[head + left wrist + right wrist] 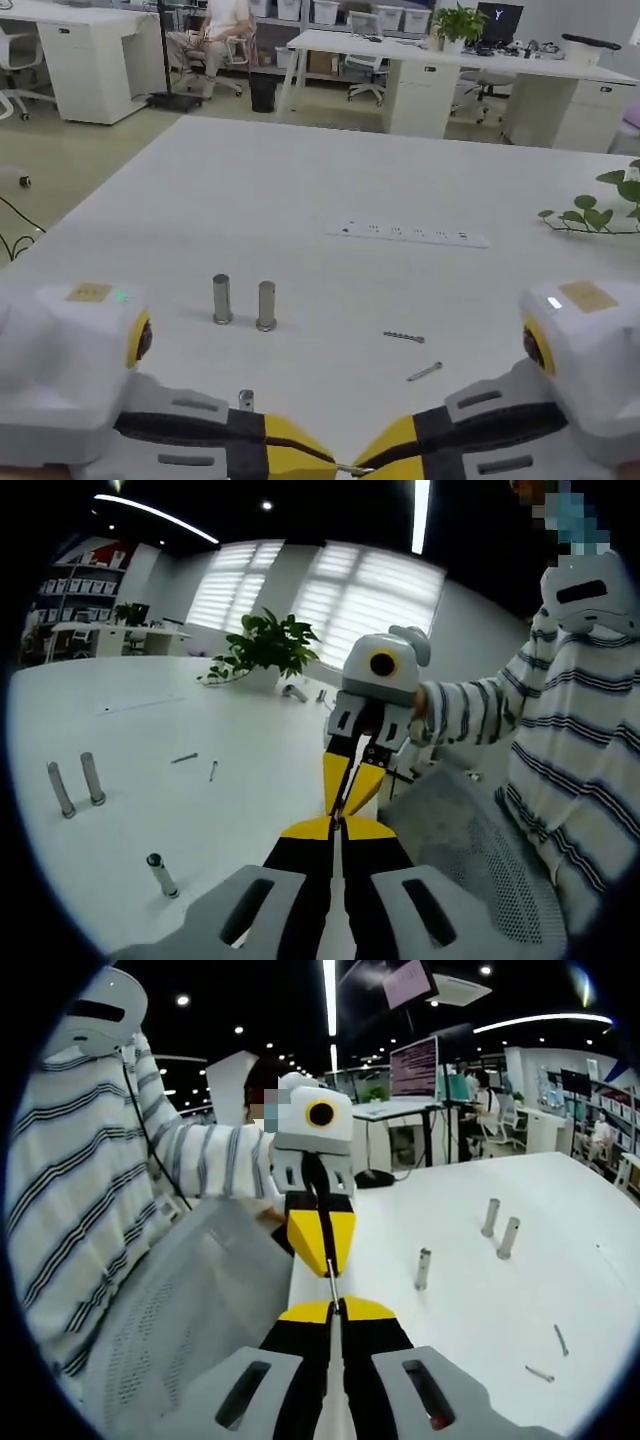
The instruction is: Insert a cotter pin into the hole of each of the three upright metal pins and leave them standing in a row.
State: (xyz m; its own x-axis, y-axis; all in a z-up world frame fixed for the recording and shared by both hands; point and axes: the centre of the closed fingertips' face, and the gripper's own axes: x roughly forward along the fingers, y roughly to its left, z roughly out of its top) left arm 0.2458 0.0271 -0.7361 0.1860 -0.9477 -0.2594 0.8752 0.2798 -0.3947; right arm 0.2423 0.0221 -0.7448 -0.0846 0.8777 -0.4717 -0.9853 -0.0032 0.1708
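Note:
Low in the head view my left gripper (325, 460) and right gripper (372, 466) meet tip to tip, both shut. A thin cotter pin (352, 468) bridges the two tips, and each gripper seems to pinch one end of it. In the right gripper view the cotter pin (331, 1280) runs from my own jaws to the left gripper (321, 1260). Two metal pins (222, 299) (266, 305) stand side by side on the white table (330, 180). A third metal pin (246, 400) stands nearer, just behind the left gripper. Two loose cotter pins (404, 337) (425, 372) lie to the right.
A white power strip (412, 234) lies across the middle of the table and a leafy plant (600, 212) sits at its right edge. The person's striped sleeve (470, 705) and a grey mesh chair (170, 1310) are close behind the grippers. Desks and chairs stand beyond.

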